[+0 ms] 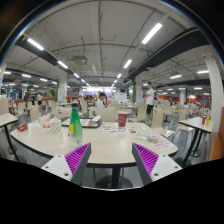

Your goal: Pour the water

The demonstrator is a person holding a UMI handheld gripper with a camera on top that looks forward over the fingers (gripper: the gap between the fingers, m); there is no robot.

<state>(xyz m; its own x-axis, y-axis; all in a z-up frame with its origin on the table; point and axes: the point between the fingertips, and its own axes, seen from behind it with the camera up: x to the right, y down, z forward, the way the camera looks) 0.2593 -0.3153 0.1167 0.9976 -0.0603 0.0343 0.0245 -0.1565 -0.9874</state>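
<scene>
Standing on the round table [105, 143] beyond the fingers are a green bottle [75, 123] and, well apart from it, a red cup [123, 119]; the gripper [112, 160] is spread wide, holding nothing

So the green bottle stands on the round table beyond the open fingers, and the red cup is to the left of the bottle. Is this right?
Not quite. The gripper view shows the red cup to the right of the green bottle, not to the left. The rest holds: both stand on the round table, beyond the open fingers of the gripper.
</scene>
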